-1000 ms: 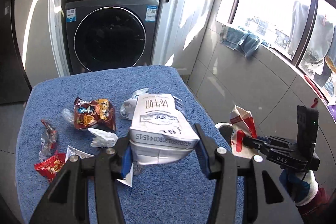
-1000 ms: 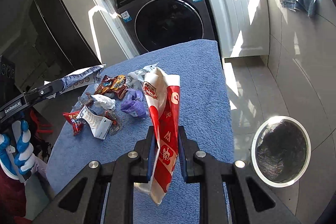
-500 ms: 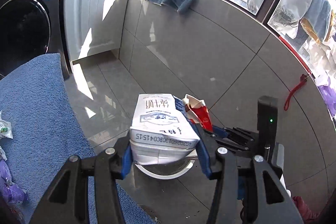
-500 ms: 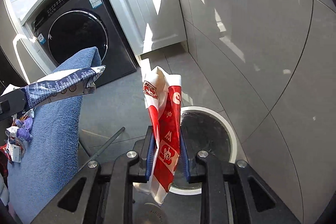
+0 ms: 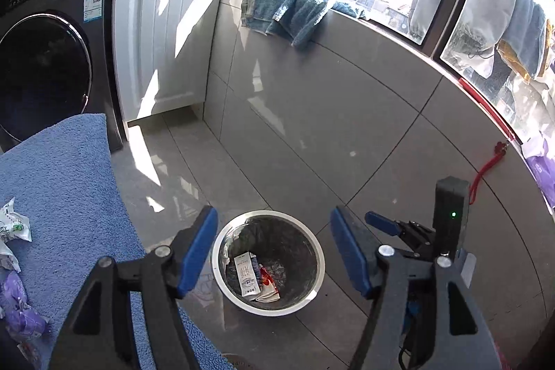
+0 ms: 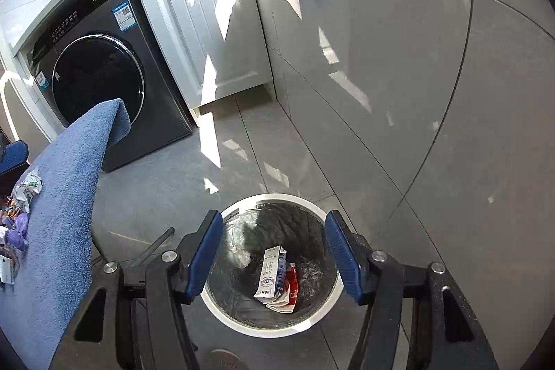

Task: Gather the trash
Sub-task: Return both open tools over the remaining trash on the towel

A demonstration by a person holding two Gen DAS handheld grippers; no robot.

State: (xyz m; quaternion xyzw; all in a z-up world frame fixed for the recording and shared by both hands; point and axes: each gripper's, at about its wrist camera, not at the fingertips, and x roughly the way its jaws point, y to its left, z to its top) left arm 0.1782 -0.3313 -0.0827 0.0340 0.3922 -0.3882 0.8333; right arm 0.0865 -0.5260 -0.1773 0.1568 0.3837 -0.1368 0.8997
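A round white-rimmed bin (image 5: 222,283) (image 6: 239,323) with a dark liner stands on the floor under both grippers. Inside it lie a white and blue milk carton (image 5: 247,276) (image 6: 271,276) and a red and white wrapper (image 5: 269,286) (image 6: 291,288). My left gripper (image 5: 274,248) hangs over the bin, jaws opening, nothing between them. My right gripper (image 6: 274,252) is also above the bin, jaws opening and empty. In the left wrist view the right gripper's blue fingers (image 5: 381,224) show at the right.
A table under a blue towel (image 5: 62,196) (image 6: 66,217) stands left, with crumpled wrappers (image 5: 14,231) (image 6: 24,189) on it. A dark washing machine (image 6: 97,82) and white cabinet (image 6: 208,23) stand behind. A tiled wall (image 5: 347,113) rises to the right.
Both grippers swung from the table to over the bin and opened. The milk carton and the red wrapper have dropped out of the jaws into the bin.
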